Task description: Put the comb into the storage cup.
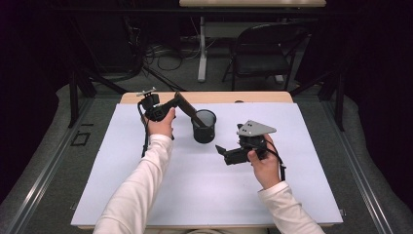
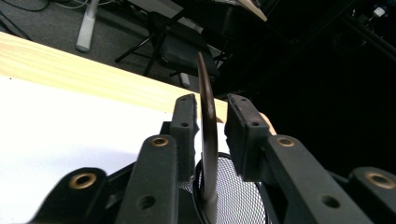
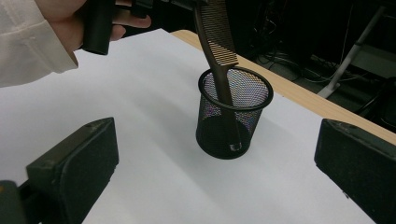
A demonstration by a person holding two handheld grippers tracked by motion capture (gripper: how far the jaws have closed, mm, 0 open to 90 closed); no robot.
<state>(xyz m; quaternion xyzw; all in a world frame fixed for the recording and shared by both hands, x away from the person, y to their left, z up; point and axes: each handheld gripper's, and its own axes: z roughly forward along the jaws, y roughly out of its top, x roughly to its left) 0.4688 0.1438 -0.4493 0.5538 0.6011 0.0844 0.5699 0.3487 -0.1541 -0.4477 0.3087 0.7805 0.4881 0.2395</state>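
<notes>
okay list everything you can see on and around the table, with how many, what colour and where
comb: one, dark brown, leaning in the cup, upper end between the left gripper's fingers
cup: one, black mesh, upright on the sheet, mid-table
sheet: one, white, covering most of the table
table: one, light wood, bare edge showing at the far side
chair: one, black folding, on the floor beyond the table
left gripper: one, black, left of the cup; whether it pinches the comb is unclear
right gripper: one, black, open, right of the cup
sleeves: two, white, entering from the bottom
</notes>
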